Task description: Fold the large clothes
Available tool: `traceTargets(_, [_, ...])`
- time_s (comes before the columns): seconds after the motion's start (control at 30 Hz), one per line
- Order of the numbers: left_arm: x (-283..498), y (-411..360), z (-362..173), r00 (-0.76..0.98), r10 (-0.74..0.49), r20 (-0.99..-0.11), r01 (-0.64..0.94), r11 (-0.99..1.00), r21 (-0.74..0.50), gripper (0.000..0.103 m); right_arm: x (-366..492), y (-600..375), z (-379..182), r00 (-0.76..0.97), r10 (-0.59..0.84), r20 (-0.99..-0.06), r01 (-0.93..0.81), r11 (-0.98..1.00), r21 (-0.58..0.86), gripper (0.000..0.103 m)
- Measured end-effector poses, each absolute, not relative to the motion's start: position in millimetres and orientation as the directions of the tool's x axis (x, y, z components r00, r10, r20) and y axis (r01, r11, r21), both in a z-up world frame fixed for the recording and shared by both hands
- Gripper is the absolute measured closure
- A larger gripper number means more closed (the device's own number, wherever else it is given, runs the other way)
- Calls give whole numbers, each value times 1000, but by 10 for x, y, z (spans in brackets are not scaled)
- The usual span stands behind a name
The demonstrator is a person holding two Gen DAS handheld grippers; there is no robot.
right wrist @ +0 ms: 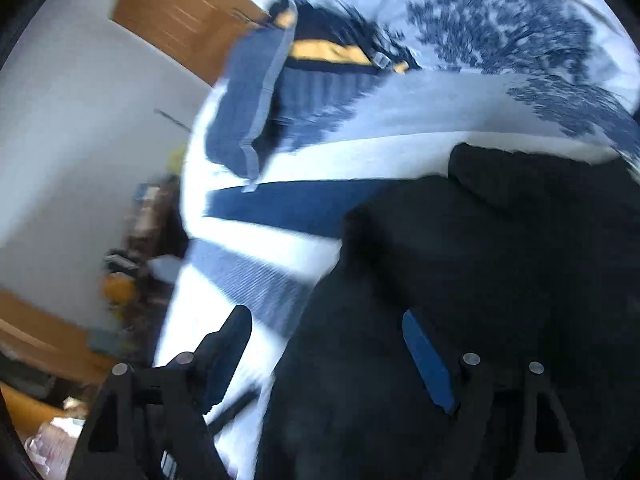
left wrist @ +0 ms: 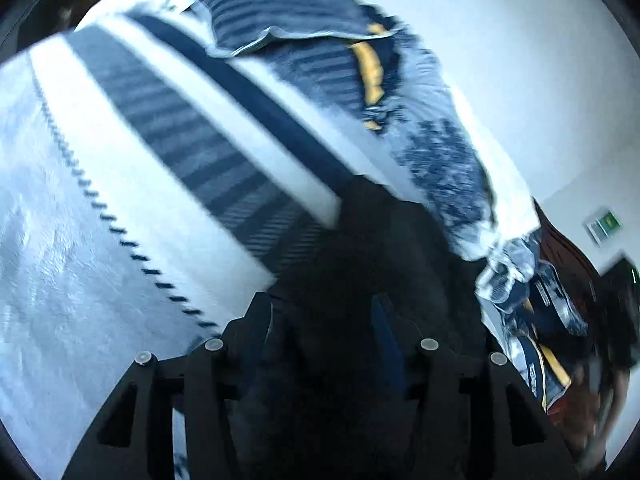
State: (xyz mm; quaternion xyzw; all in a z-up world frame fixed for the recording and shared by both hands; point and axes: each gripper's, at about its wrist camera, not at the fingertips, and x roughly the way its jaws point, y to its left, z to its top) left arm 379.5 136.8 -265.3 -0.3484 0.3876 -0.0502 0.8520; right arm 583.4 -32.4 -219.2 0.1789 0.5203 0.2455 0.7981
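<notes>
Although smeared by motion, legible enough in both views for a finding. In the left wrist view, finds the left gripper (left wrist: 322,320) at bottom centre with jaws standing apart, pads pressing on nothing. Shows a black garment (left wrist: 360,240) as a dark mound directly ahead of and between the fingers, filling the lower centre of the frame. Cannot tell whether the cloth touches either finger. Places that garment on a white bed cover (left wrist: 160,140) with navy and grey stripes running from upper left to lower centre. Records a striped blue textile with a yellow band (left wrist: 368,64) at upper centre and a crumpled navy, white and yellow heap (left wrist: 536,320) at lower right, against a pale wall (left wrist: 540,80). In the right wrist view, finds the right gripper (right wrist: 328,352) at bottom centre, jaws wide apart and holding nothing: one finger (right wrist: 230,340) over the bed cover (right wrist: 280,208), the blue-padded other over the black garment (right wrist: 500,260), spread across the lower right. Notes a wooden door (right wrist: 172,12) at upper left.
</notes>
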Motion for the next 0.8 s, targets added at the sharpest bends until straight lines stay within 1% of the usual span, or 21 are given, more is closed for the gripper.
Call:
traceTargets(0.1, [3547,1103,-2355,706,-351,-615,-102,809,-579,49,4974,-811,-1929,361,592,-720,-213,804,555,22])
traceTargets(0.17, [3230,806,-2138,695,-380,-610,-33,831,-556,46,4385,-1256,-1764,392,569,-723,-215,821,529,22])
traceTargets(0.23, [2834,453,-1964,666,-415,-620,28,845,-535,42,3779,-1668,-1674,435,573,-695,-214,815,539,22])
traceTargets(0.33, [2302,18,-1841,620,-443,-648,79,857,-510,38,2992,-2252,-1615,512,554,-656,-139,807,574,22])
traceTargets(0.4, [1909,-384,-1849,553,-481,-680,123,855,-504,38,2545,-2525,-1725,561,542,-626,-78,787,612,22])
traceTargets(0.5, [1554,-838,-1953,458,-509,-729,169,855,-491,38,1963,-2807,-1940,614,543,-573,-16,735,678,22])
traceTargets(0.53, [1420,-1024,-2034,403,-514,-757,180,856,-485,38,1779,-2883,-1993,630,528,-570,8,730,684,22])
traceTargets(0.63, [1165,-1369,-2148,318,-515,-796,196,857,-477,38,1347,-3085,-2041,663,468,-584,59,746,664,22])
traceTargets(0.73, [1006,-1621,-2188,276,-509,-815,224,859,-461,38,1062,-3261,-1998,700,440,-562,72,740,669,22])
traceTargets(0.8, [1021,-1771,-2232,235,-517,-823,217,853,-474,38,929,-3369,-1918,729,405,-552,90,743,663,22])
